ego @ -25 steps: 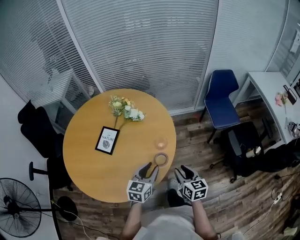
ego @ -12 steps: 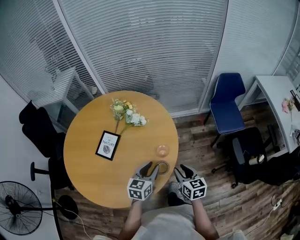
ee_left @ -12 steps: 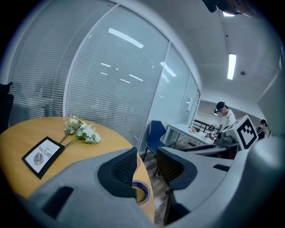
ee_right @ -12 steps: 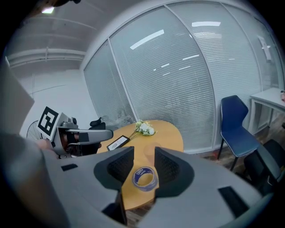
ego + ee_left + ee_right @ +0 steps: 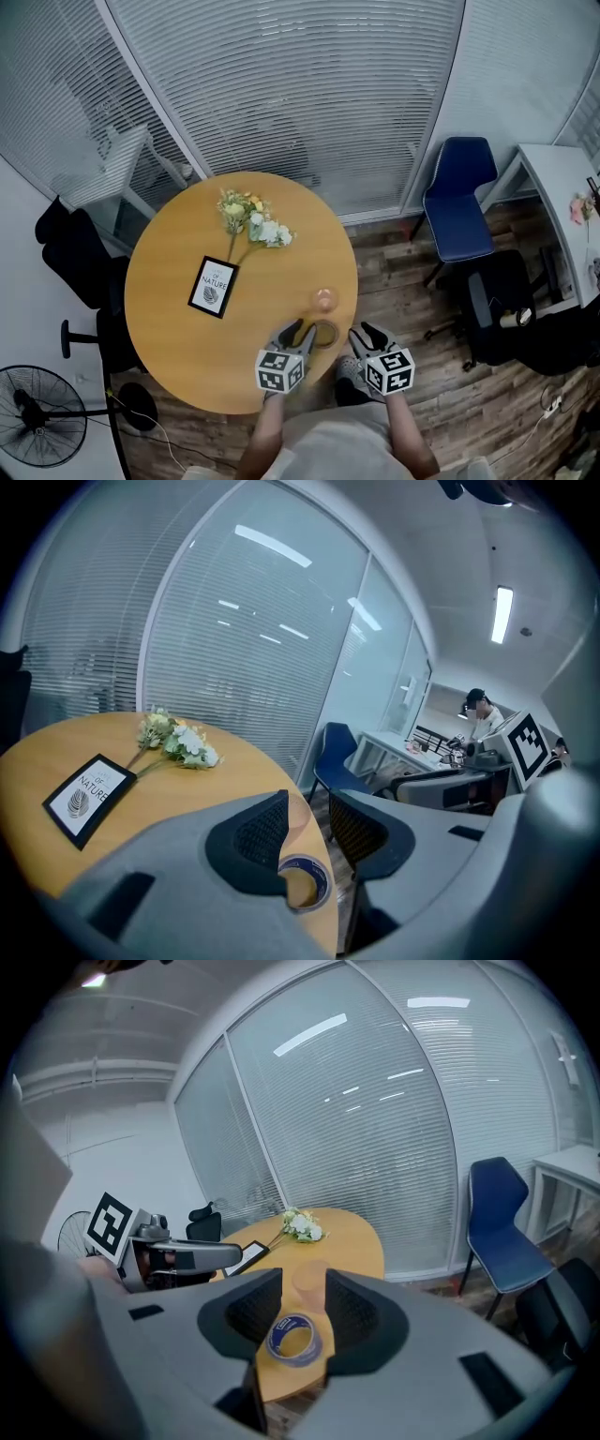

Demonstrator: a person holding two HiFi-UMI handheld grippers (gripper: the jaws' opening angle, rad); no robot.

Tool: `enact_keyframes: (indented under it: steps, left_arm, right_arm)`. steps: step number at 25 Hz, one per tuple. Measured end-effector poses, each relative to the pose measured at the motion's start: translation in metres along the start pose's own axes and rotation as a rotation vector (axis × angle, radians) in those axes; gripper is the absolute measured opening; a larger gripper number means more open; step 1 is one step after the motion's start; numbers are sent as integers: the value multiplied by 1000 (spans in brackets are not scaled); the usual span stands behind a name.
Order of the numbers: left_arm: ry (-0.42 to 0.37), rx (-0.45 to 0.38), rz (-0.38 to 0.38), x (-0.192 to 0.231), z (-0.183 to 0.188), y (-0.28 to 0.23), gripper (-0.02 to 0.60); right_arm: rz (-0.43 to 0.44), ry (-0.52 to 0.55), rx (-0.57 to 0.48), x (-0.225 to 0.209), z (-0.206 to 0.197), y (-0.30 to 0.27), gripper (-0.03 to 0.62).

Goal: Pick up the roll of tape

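Nearest us, we hold the left gripper with its jaws spread. The tips are over the near rim of the round wooden table, and nothing sits between the pads. The right gripper is level with it, just off the table's edge above the plank floor. Its jaws are likewise parted and empty.

Between the two sets of tips, closer to the left one, the roll of tape lies at the table's near edge. It rests flat with the hole facing straight up, so its axis stands upright. Being a ring, it has no long direction across the tabletop. In the left gripper view we see it low in the gap between the jaws, apart from both. In the right gripper view it is framed the same way by the open jaws, a bluish ring with its open core turned upward.

Just beyond the tape stands a small translucent peach cup, upright and near the roll but not touching it. Farther across the table lies a black-framed card. Past that is a spray of white and yellow flowers, its stems running back toward the card. Beyond the table we see window blinds, and off to the right a blue chair.
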State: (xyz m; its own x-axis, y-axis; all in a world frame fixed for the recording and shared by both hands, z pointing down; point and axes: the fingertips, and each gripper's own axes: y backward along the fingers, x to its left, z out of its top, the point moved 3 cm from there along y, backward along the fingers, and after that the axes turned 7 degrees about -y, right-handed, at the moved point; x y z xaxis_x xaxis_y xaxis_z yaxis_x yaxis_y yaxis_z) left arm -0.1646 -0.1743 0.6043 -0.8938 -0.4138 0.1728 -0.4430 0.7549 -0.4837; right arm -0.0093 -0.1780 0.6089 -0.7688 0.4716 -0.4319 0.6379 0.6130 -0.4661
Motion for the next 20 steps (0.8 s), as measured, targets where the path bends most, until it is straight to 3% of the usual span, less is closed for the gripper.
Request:
enact_keyframes:
  steps: [6,14,20]
  left_arm:
    - [-6,51,19,7,-18,-15,133]
    - [46,148,37,19,-60,-34,133]
    - [3,206,48,19,-76,-44,133]
  right_arm:
    - [-10,5,17,-8,0,-3,141]
    - [-17,18,33,-19,1,-4,141]
    - [-13,25,56,-26,-4,-4,141]
